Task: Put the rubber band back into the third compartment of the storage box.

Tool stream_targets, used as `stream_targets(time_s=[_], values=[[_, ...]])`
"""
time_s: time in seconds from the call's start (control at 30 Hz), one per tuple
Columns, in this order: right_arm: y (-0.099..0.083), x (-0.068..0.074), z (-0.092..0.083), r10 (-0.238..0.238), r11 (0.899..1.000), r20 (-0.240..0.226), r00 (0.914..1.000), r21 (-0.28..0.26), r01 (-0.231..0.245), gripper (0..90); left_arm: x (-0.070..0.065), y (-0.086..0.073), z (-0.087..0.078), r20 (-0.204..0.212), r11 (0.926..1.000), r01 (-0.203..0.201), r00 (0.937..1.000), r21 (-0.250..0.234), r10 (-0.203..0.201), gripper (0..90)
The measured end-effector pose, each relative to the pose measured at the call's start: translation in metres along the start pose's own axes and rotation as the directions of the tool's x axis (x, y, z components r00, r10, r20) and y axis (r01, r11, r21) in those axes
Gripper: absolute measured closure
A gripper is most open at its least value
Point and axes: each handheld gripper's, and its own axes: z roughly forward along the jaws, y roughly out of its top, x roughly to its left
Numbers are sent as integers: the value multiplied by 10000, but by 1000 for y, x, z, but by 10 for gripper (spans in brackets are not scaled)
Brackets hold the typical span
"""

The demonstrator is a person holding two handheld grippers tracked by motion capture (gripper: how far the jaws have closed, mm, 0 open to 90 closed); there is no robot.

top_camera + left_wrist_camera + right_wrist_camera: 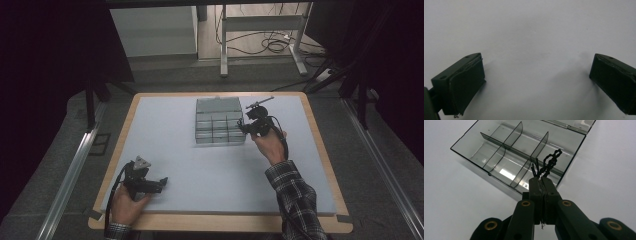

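A clear plastic organiser box (219, 122) with several compartments lies open on the white table top, its lid (218, 104) folded back at the far side. My right gripper (243, 125) hovers at the box's right edge, shut on a small black twisted tie (549, 163) that sticks out past its tips over the nearest compartment (541, 173). The box (499, 147) looks empty in the right gripper view. My left gripper (162, 182) rests near the front left of the table, jaws wide apart over bare surface; its fingers (461, 82) hold nothing.
The table's wooden rim (220, 222) frames the white mat (165, 135). A metal stand (260, 30) and cables lie on the floor beyond the far edge. A plaid sleeve (297, 200) reaches in from the bottom right.
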Motion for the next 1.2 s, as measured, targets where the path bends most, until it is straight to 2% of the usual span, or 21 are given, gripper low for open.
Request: stream_targets(time_s=[0.53,1.2], values=[[14,-2,25,-93,9999,191,9998,-66,94,869,0,0,0,2,10000,1,10000,-3,-1,0],[25,-12,55,-61,9996,466,9989,-279,74,869,0,0,0,2,10000,3,10000,-5,-3,0]])
